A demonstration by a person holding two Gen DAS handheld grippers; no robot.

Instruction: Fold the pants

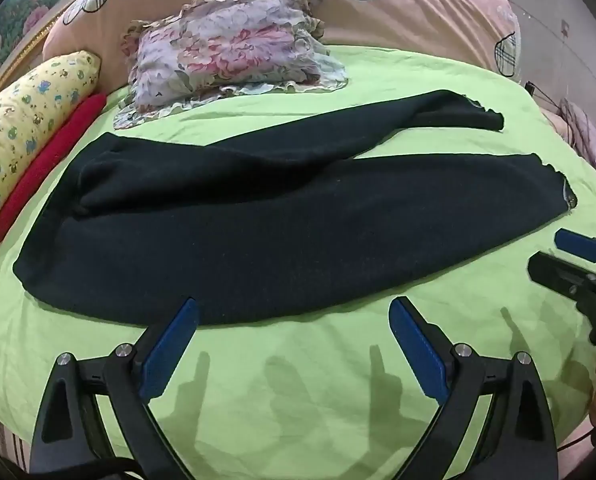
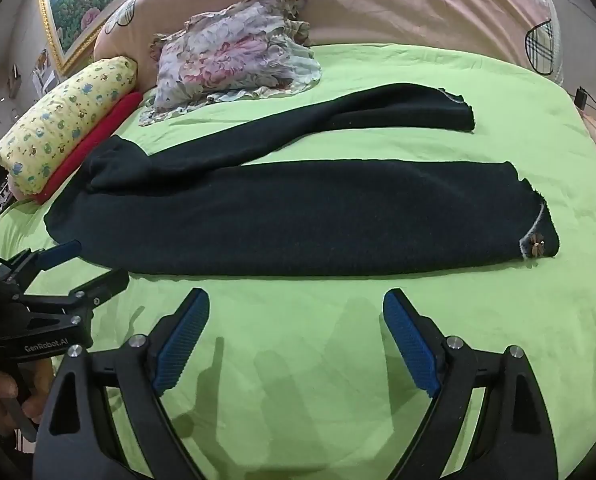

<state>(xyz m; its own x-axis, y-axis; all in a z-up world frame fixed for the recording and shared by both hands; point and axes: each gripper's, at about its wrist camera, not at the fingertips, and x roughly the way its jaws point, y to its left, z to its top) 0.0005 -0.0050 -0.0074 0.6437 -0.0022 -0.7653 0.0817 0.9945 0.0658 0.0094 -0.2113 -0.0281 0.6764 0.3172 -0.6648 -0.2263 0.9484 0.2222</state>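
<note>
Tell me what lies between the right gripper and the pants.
Only bare green sheet lies between the open right gripper and the near edge of the dark pants, as the right wrist view shows.

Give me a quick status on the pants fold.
Left gripper and right gripper open, over the green sheet. Black pants flat, unfolded, legs apart. Floral cloth lies beyond, not touching.
</note>
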